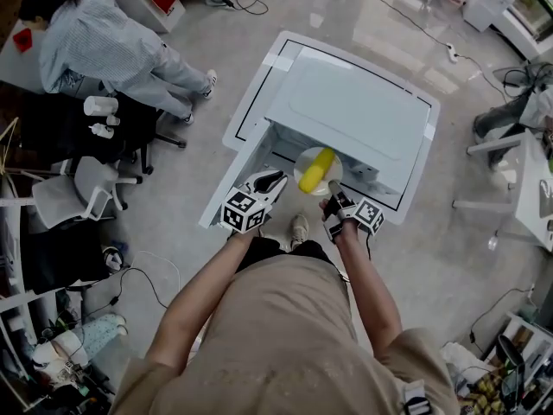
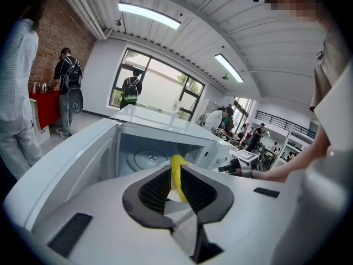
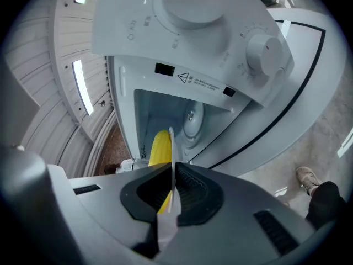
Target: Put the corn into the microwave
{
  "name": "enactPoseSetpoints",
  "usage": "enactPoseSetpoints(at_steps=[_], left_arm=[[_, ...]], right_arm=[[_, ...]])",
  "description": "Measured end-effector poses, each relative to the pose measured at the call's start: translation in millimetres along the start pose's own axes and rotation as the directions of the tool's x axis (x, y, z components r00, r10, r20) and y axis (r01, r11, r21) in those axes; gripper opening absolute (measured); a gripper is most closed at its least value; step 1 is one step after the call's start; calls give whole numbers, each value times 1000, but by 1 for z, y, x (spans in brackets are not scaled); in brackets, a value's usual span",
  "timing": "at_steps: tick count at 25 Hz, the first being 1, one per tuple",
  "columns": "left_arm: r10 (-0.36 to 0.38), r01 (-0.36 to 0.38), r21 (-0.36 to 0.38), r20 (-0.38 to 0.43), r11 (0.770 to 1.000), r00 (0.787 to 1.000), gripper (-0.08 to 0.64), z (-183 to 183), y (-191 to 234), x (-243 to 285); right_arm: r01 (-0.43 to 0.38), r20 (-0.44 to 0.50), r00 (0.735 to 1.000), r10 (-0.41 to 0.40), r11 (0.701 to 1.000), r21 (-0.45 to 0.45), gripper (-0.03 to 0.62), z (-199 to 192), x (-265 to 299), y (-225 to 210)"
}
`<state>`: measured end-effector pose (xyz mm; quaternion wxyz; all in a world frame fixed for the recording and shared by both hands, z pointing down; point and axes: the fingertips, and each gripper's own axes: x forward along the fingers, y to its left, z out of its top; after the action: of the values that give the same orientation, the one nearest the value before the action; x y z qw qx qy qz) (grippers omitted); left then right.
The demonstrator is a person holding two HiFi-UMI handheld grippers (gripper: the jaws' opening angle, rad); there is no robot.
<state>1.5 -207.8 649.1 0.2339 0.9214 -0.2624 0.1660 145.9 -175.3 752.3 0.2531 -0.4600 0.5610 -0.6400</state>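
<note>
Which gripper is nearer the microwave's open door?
Left. The left gripper grips the plate rim right beside the open door; the right gripper grips the opposite rim, across the plate, on the control knobs side.

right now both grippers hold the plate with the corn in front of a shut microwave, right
The microwave is open: the right gripper view looks straight into it. The left gripper and right gripper do hold the plate with the corn.

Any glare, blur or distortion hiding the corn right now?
Head view: sharp, evenly lit, corn clear on the plate. Left gripper view: fisheye bend, dark corners, ceiling lights glaring. Right gripper view: same bend, microwave cavity dim, corn readable.
</note>
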Motion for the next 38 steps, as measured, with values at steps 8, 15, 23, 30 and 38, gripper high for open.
enactPoseSetpoints(at_steps=[8, 15, 23, 30, 38], left_arm=[[-18, 18, 9, -9, 1000, 1000, 41, 7, 5, 1], [-11, 11, 32, -14, 999, 1000, 41, 13, 8, -1], [-22, 24, 43, -34, 999, 999, 41, 10, 6, 2], [-32, 35, 65, -50, 997, 998, 41, 11, 5, 4], [-43, 47, 63, -56, 997, 997, 40, 12, 5, 5]], right_arm=[[53, 63, 997, -52, 999, -12, 17, 17, 22, -23], [-21, 133, 991, 15, 999, 41, 17, 25, 43, -29], [-31, 199, 980, 19, 998, 60, 17, 36, 64, -45], [-15, 243, 970, -13, 993, 113, 17, 47, 72, -64], [3, 278, 959, -45, 989, 150, 17, 57, 79, -74]])
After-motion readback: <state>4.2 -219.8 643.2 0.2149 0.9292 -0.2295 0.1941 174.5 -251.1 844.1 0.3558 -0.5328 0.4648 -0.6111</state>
